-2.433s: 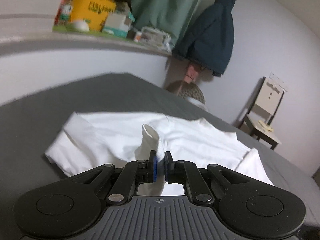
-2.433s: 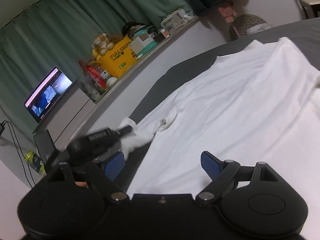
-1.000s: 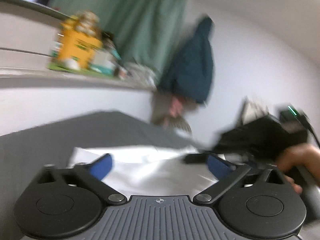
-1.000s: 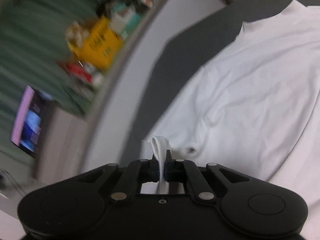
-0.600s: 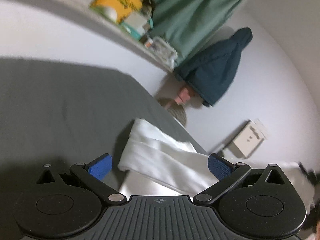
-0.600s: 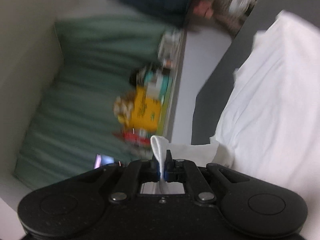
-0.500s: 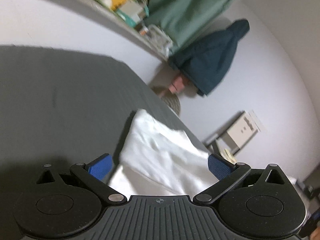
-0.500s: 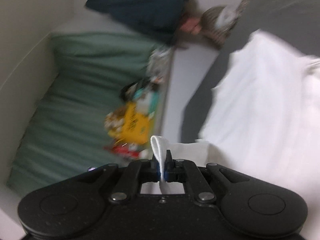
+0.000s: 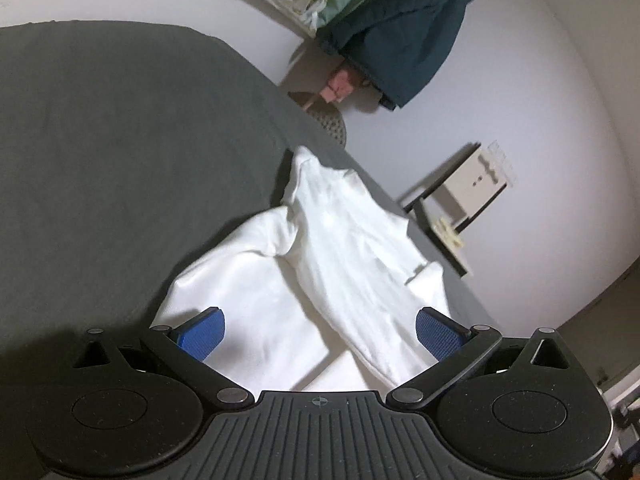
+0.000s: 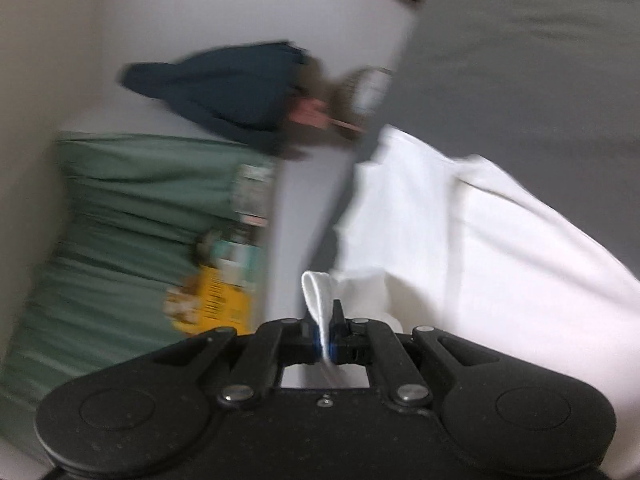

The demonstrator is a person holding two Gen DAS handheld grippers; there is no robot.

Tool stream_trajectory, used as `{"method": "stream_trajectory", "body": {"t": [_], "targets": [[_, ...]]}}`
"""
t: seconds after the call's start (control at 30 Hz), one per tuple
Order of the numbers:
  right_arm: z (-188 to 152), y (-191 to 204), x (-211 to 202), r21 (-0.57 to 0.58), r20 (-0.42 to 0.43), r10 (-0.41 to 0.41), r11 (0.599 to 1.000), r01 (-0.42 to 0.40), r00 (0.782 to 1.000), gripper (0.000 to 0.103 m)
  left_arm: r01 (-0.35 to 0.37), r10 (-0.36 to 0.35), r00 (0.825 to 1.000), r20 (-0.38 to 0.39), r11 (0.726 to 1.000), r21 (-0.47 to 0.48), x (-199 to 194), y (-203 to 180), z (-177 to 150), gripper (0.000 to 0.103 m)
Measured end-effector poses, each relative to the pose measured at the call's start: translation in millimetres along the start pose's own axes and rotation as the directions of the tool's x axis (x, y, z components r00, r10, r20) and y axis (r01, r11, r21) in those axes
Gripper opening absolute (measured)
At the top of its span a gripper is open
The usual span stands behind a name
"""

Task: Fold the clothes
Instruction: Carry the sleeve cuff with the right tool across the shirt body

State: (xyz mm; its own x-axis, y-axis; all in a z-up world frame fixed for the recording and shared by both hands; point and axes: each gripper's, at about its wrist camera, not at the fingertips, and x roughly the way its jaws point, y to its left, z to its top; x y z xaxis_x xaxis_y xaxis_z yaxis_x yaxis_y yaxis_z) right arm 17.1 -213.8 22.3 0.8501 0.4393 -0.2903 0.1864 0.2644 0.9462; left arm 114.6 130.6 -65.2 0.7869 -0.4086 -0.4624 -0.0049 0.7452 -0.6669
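A: Left wrist view first. Left gripper (image 9: 320,330) has its jaws spread wide, blue pads (image 9: 202,332) far apart, nothing between them. It hangs over the near end of the shirt (image 9: 332,264).

B: Where's the shirt?

A: White, lying on the dark grey bed (image 9: 120,120), partly folded over itself, one layer heaped diagonally across another. A cuff or sleeve end pokes out on its right side.

B: Right wrist view?

A: Blurry and rolled sideways. Right gripper (image 10: 326,330) is clamped tight on a white strip of the shirt (image 10: 480,248); the fabric loops up out of the closed pads. Can't tell which part of the shirt it is.

B: Does the left view show that grip?

A: No, the right gripper isn't in it. And the right view doesn't show the left gripper either.

B: Anything else only one view gives?

A: Left view: a chair (image 9: 460,200) against the wall past the bed's far edge. Right view: green curtain (image 10: 132,208) filling the left side and a yellow box (image 10: 218,304) in the clutter, smeared. The left view only catches a corner of the curtain.

B: Shared?

A: The navy jacket (image 9: 404,36) hanging on the wall; the right view has it too (image 10: 224,88), blurred. The grey bed shows in both.
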Motion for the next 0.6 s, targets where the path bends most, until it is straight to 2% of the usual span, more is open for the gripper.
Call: {"method": "stream_trajectory", "body": {"t": [0.07,0.17,0.23,0.27,0.33,0.37,0.4,0.43,0.47,0.5,0.53,0.6], "targets": [[-6.1,-14.1,3.4,0.031,-0.01,-0.047,0.998,0.047,0.999,0.005,-0.013,0.013,1.0,-0.004,1.0,0.007,0.7,-0.2,1.3,0.103],[-5.6,-32.5,-1.5,0.078,0.033,-0.07,0.995,0.067,0.997,0.005,-0.038,0.038,0.999,-0.001,0.999,0.022,-0.2,-1.3,3.5,0.103],[-0.6,-36.5,-3.0,0.083,0.046,-0.057,0.995,0.053,0.997,0.005,-0.064,0.063,0.998,0.012,0.997,0.037,-3.4,-3.2,5.3,0.103],[1.9,-38.5,-3.8,0.086,0.052,-0.05,0.995,0.045,0.997,0.005,-0.091,0.09,0.996,0.021,0.993,0.073,-5.8,-7.8,7.6,0.103],[6.9,-42.5,-5.4,0.091,0.066,-0.037,0.995,0.031,0.997,0.005,-0.174,0.172,0.985,0.028,0.956,0.236,-6.3,-26.0,10.0,0.103],[9.4,-44.5,-6.2,0.094,0.072,-0.03,0.995,0.023,0.997,0.005,-0.219,0.216,0.975,0.048,0.912,0.346,-3.6,-37.7,9.2,0.103],[11.9,-46.5,-7.0,0.096,0.079,-0.023,0.995,0.016,0.997,0.005,-0.273,0.267,0.96,0.08,0.842,0.465,0.6,-49.4,5.9,0.103],[14.4,-48.5,-7.7,0.098,0.085,-0.017,0.995,0.008,0.996,0.005,-0.333,0.33,0.937,0.109,0.762,0.555,8.3,-56.7,1.0,0.103],[16.9,-50.5,-8.5,0.101,0.092,-0.01,0.995,0.001,0.996,0.005,-0.387,0.389,0.91,0.145,0.668,0.636,16.1,-64.0,-3.9,0.103],[19.4,-52.5,-9.3,0.103,0.099,-0.004,0.995,-0.006,0.995,0.005,-0.432,0.44,0.878,0.188,0.562,0.705,23.9,-71.1,-8.7,0.103],[21.9,-54.5,-10.1,0.105,0.105,0.003,0.994,-0.014,0.994,0.005,-0.468,0.477,0.849,0.229,0.474,0.746,33.8,-74.1,-13.3,0.103],[23.3,-59.9,-8.4,0.116,0.095,0.013,0.993,-0.024,0.995,0.005,-0.514,0.502,0.807,0.31,0.338,0.788,48.5,-77.1,-19.8,0.103]]}}
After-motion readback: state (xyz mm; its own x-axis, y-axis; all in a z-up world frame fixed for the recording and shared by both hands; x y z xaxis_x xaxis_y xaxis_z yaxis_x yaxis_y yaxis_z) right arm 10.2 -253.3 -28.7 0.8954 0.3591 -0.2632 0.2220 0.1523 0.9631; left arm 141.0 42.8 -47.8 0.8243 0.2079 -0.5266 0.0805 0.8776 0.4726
